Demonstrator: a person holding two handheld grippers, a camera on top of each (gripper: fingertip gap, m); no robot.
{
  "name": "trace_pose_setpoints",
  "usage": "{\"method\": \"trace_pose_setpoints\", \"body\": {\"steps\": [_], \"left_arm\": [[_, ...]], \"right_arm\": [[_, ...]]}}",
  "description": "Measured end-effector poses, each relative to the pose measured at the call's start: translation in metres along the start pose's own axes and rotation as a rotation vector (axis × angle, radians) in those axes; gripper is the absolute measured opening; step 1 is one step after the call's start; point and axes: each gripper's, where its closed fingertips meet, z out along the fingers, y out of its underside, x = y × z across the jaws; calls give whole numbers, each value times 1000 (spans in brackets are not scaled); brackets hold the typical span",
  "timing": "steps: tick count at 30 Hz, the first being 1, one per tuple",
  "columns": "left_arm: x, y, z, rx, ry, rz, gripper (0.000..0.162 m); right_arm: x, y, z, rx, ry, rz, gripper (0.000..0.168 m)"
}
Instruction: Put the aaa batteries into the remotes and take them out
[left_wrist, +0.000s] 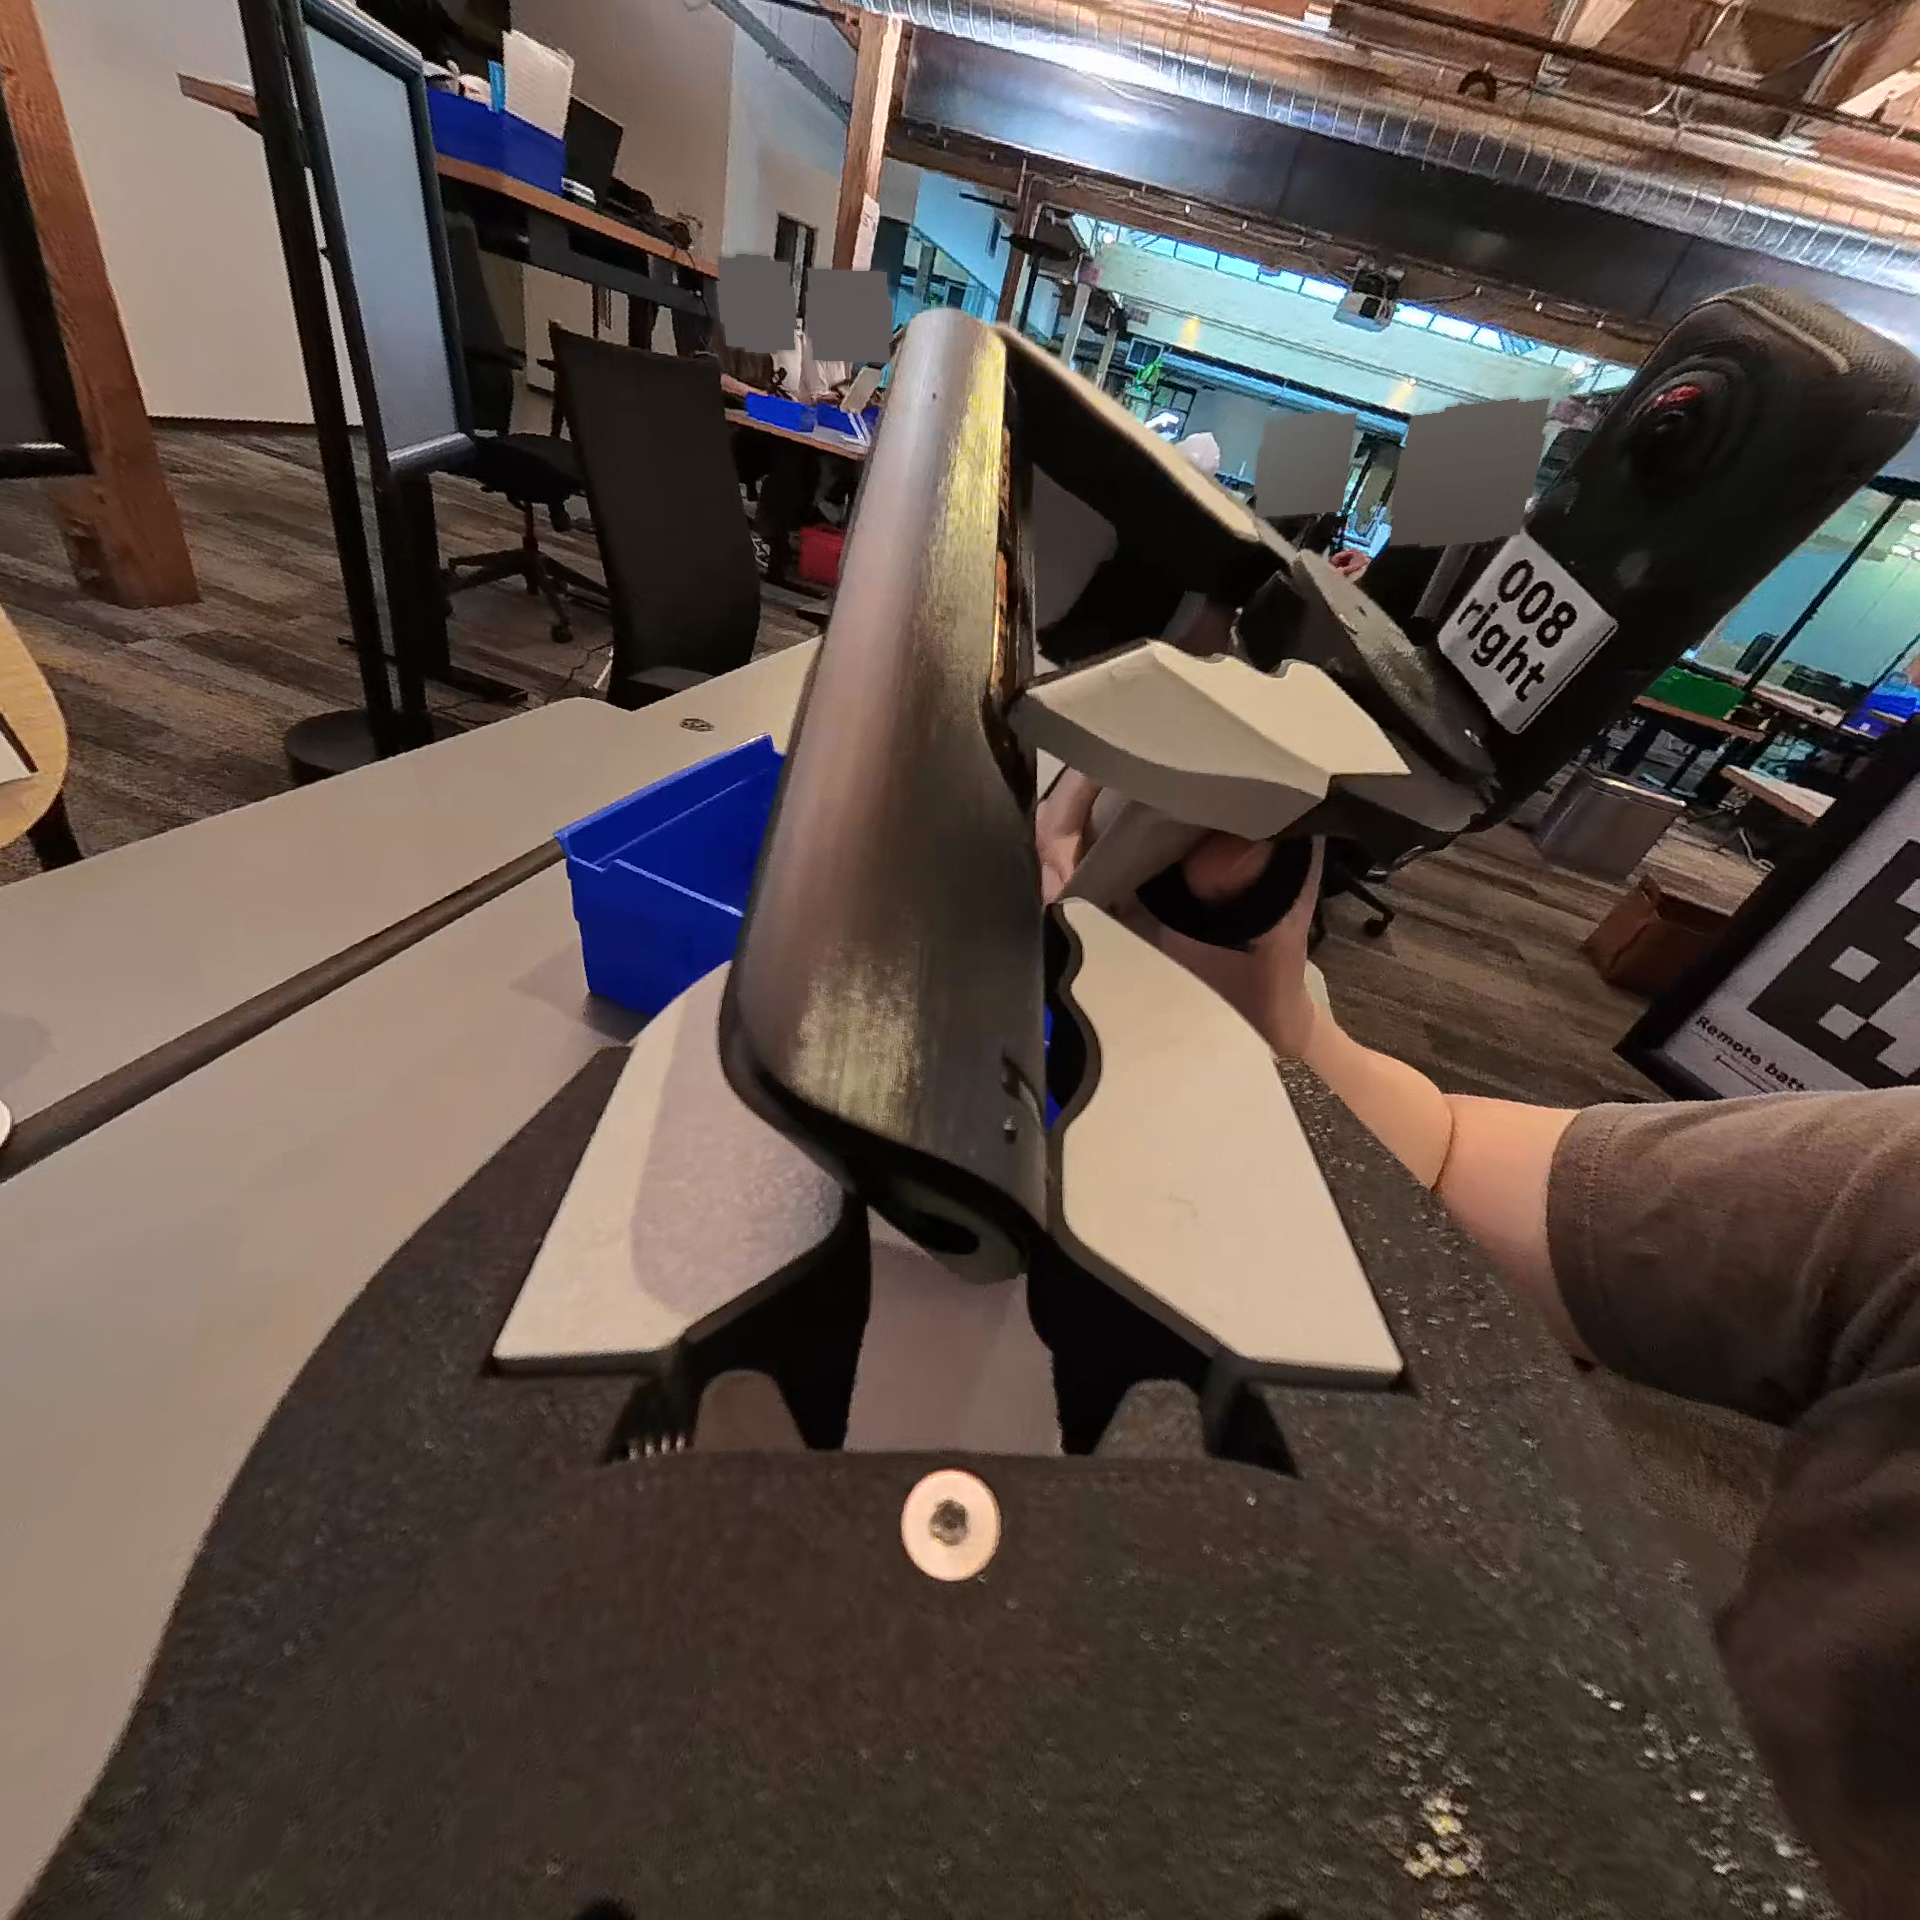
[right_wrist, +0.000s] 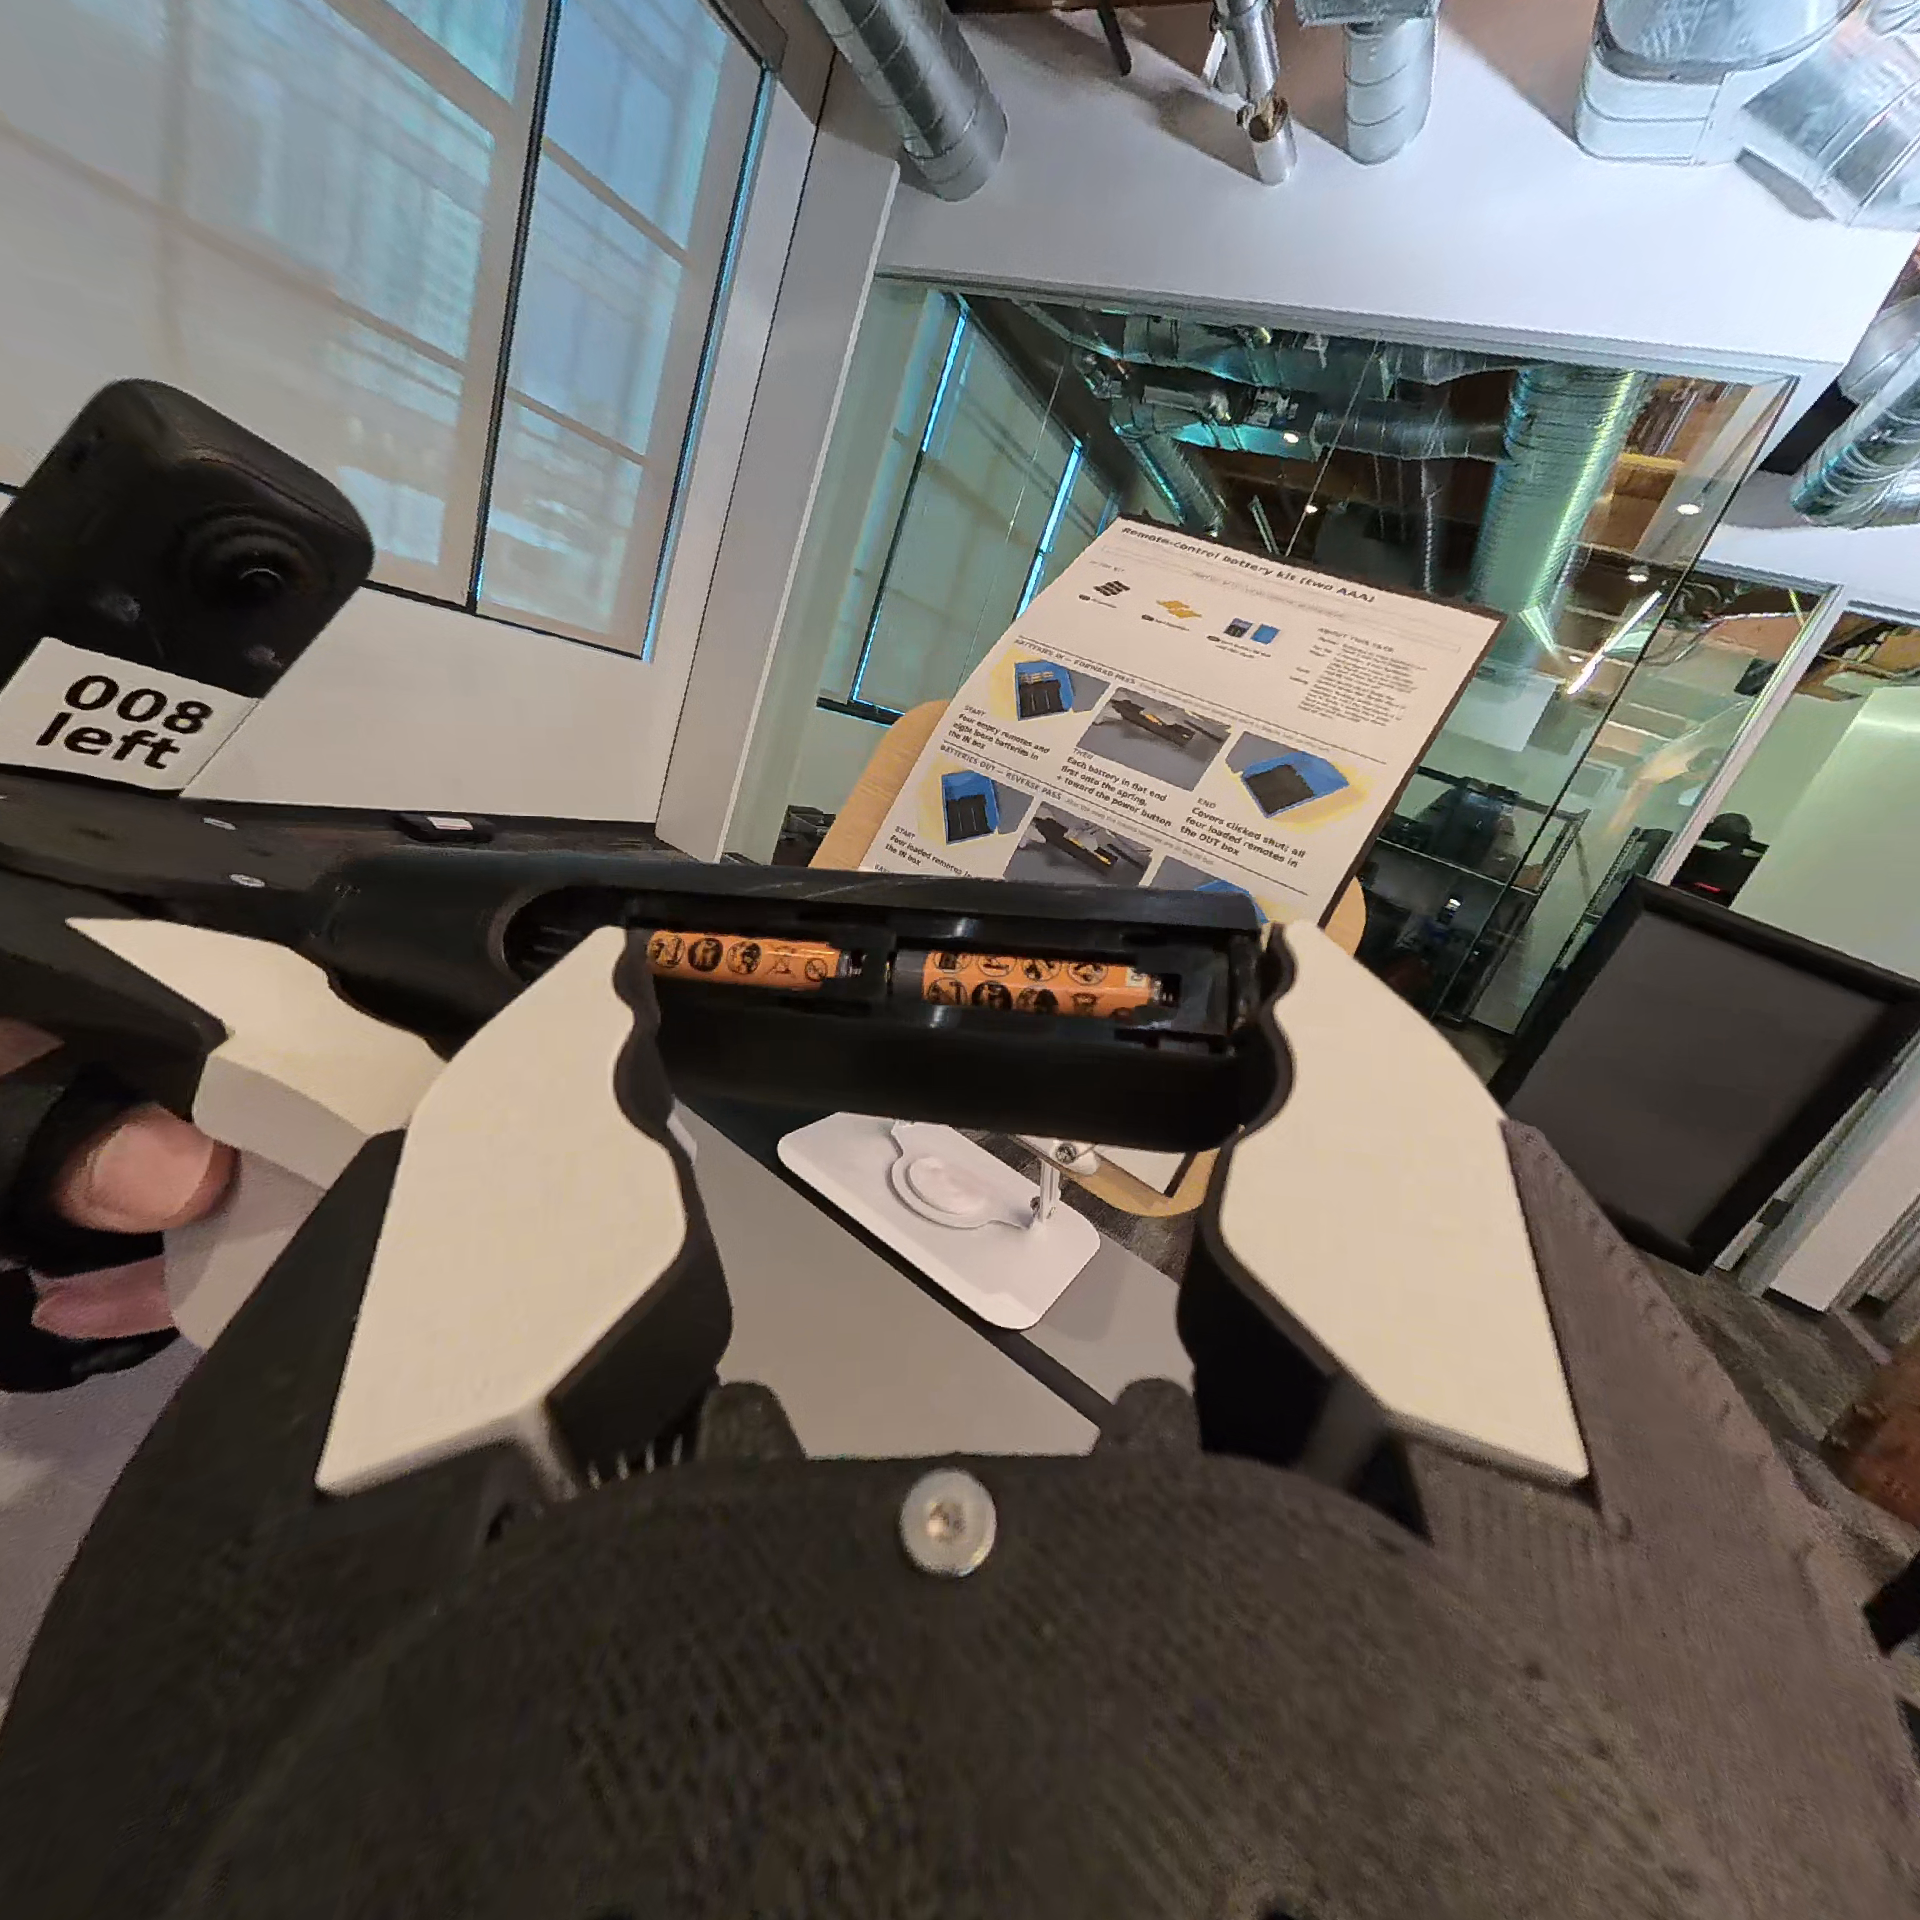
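Both my grippers on one remote, held up above the table

Left gripper (left_wrist: 945, 1101) is clamped on the near end of the black remote (left_wrist: 904, 790); right gripper (right_wrist: 951, 1023) has its fingers spread along the remote's length at the open battery bay, touching it at both ends. Two orange AAA batteries (right_wrist: 904, 971) sit end to end in the bay, cover off. Blue bin (left_wrist: 665, 883) on the grey table (left_wrist: 260, 831) behind, instruction sheet (right_wrist: 1174, 727) propped nearby

Bright, even light; fisheye-warped edges.
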Motion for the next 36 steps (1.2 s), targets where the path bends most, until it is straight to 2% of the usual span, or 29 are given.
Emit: {"method": "trace_pose_setpoints", "body": {"steps": [16, 36], "left_arm": [[-2, 5, 2, -27, -53, 46, 33], [-2, 10, 4, -48, -50, 43, 33]], "right_arm": [[0, 4, 1, -11, -7, 43, 113], [2, 1, 1, 0, 6, -4, 112]]}}
